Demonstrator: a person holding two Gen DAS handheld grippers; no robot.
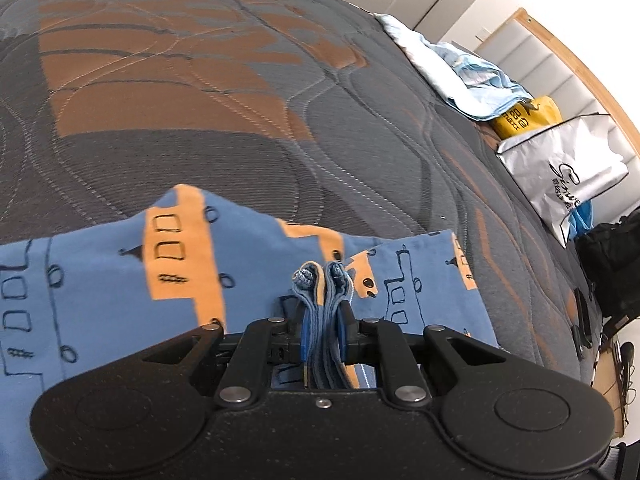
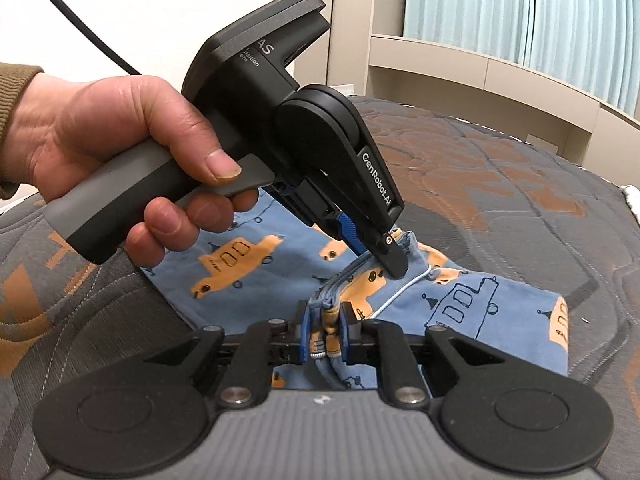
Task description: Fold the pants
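Observation:
The pants [image 1: 100, 280] are blue with orange submarine and boat prints and lie on the quilted grey and orange mattress [image 1: 180, 100]. My left gripper [image 1: 322, 312] is shut on a bunched stack of the pants' edge layers. In the right wrist view the pants [image 2: 480, 304] spread under both tools. My right gripper [image 2: 324, 332] is shut on a folded bunch of the same edge. The left gripper [image 2: 390, 254] shows there too, held in a hand, pinching the fabric just beyond mine.
A pale blue cloth pile [image 1: 460, 72], a yellow bag [image 1: 528, 116], a silver-white bag [image 1: 568, 172] and black items [image 1: 612, 264] lie along the mattress's right side. A headboard [image 1: 568, 64] stands behind them. Curtains [image 2: 520, 20] and a wooden shelf [image 2: 460, 64] are beyond the bed.

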